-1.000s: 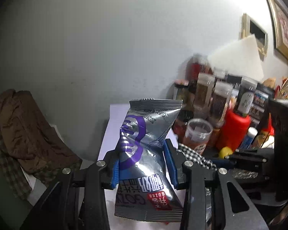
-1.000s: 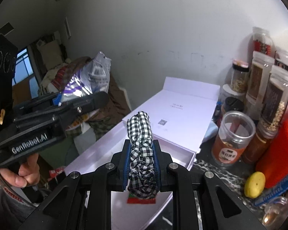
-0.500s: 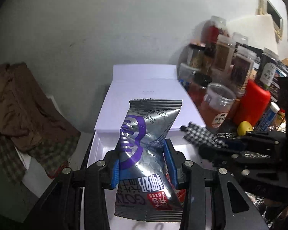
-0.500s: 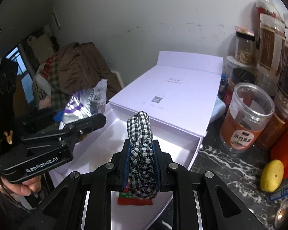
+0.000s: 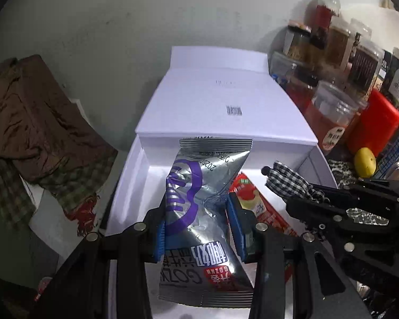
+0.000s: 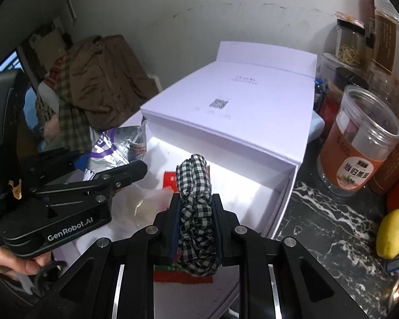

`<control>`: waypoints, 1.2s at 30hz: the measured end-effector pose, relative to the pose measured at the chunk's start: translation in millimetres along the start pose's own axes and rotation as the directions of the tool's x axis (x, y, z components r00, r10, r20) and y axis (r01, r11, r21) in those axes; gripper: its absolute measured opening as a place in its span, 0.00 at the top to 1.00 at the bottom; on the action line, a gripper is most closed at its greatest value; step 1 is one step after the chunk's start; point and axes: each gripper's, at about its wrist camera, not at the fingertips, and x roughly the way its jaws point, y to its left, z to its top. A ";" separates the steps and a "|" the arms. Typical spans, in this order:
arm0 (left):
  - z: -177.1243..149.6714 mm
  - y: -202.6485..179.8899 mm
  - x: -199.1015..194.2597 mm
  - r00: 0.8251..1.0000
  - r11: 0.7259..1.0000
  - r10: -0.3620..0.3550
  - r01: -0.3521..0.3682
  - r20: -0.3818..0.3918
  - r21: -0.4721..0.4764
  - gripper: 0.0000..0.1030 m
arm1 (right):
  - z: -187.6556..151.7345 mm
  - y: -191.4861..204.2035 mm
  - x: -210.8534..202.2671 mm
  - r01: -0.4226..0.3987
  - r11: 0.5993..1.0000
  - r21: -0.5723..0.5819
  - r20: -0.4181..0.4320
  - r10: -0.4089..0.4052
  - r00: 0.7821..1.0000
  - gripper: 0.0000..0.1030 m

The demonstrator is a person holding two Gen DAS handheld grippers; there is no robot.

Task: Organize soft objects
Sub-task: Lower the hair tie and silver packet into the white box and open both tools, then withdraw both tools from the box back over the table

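Observation:
My left gripper [image 5: 200, 228] is shut on a silver and purple snack bag [image 5: 203, 212], held upright above the open white drawer box [image 5: 130, 183]. It also shows in the right wrist view [image 6: 111, 151]. My right gripper [image 6: 195, 220] is shut on a black-and-white checked cloth [image 6: 196, 212], also over the drawer; the cloth shows in the left wrist view [image 5: 290, 183]. A red snack packet [image 5: 255, 202] lies in the drawer under both grippers.
The drawer's white sleeve [image 6: 242, 106] sits behind it. Jars [image 6: 359, 143], a red container [image 5: 372, 125] and a yellow lemon [image 6: 392, 234] crowd the dark marble counter [image 6: 319, 212] on the right. Brown and plaid clothes [image 5: 32, 125] lie at the left.
Both grippers have come down and forward over the open drawer, still holding the bag and the cloth. The drawer and the red packet have come into the left wrist view.

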 end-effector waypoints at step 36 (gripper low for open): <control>13.6 -10.6 -23.4 0.983 0.983 0.183 -0.184 -0.032 -0.026 0.20 | -1.7 12.0 -35.2 0.117 0.991 -0.064 0.002 -0.117 0.993 0.39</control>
